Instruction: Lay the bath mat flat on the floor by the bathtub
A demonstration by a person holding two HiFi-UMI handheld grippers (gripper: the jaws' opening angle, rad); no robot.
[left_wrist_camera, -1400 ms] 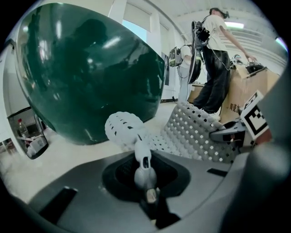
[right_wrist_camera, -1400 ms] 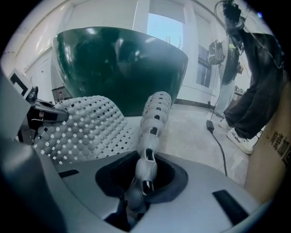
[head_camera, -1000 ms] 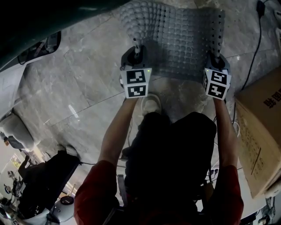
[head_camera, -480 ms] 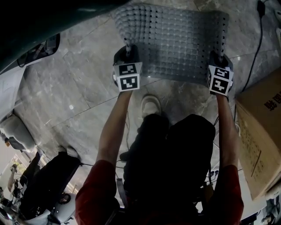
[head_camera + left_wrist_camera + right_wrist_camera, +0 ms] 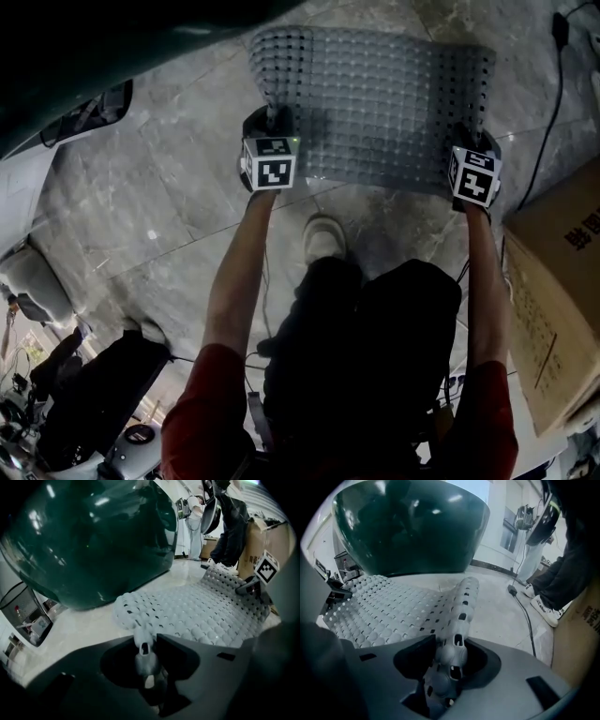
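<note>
The grey perforated bath mat (image 5: pixel 375 103) lies spread on the marble floor beside the dark green bathtub (image 5: pixel 94 47). My left gripper (image 5: pixel 272 120) grips its near left corner, my right gripper (image 5: pixel 471 139) its near right corner. In the left gripper view the mat's corner (image 5: pixel 143 641) stands bunched between the jaws of the left gripper (image 5: pixel 146 667). The right gripper view shows a curled edge of the mat (image 5: pixel 461 606) running into the right gripper (image 5: pixel 447 670). Both pairs of jaws have just been opening, with the mat still between them.
A cardboard box (image 5: pixel 562 281) stands at the right, close to my right arm. A black cable (image 5: pixel 548 112) runs over the floor past the mat's right edge. The person's white shoe (image 5: pixel 323 236) is just short of the mat. Bags and gear lie at lower left.
Both grippers have sunk and moved away from the body with the mat. The mat, earlier hanging and curved, now lies spread out nearly flat on the floor.
</note>
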